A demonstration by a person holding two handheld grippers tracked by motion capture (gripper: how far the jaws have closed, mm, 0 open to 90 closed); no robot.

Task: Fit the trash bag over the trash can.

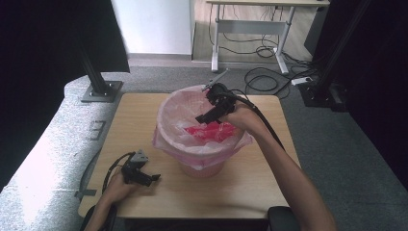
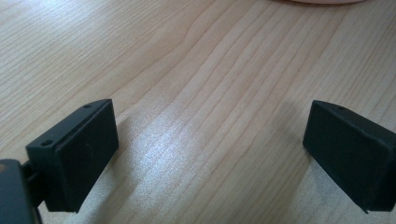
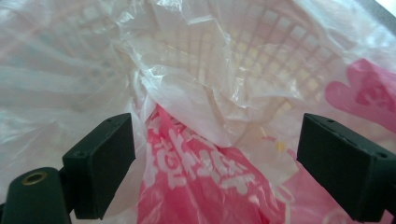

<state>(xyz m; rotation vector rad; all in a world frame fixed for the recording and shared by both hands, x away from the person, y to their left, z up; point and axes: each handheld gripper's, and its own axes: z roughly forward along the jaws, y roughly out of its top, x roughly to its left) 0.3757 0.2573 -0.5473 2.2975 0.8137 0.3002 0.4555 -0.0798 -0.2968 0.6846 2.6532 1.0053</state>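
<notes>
The pink basket (image 1: 202, 168) is mostly hidden under its bag liner (image 1: 178, 110).

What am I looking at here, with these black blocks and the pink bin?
No robot here: a person holds a hand-held gripper in each hand, each with two black jaws and its own small camera. The high view looks down from above on a wooden table. On it stands a pink basket lined with a thin plastic bag, with red printed plastic inside. The right gripper reaches into the basket; its own view shows its jaws apart around that red plastic, gripping nothing. The left gripper rests near the table's front-left, and its view shows its jaws open over bare wood.
</notes>
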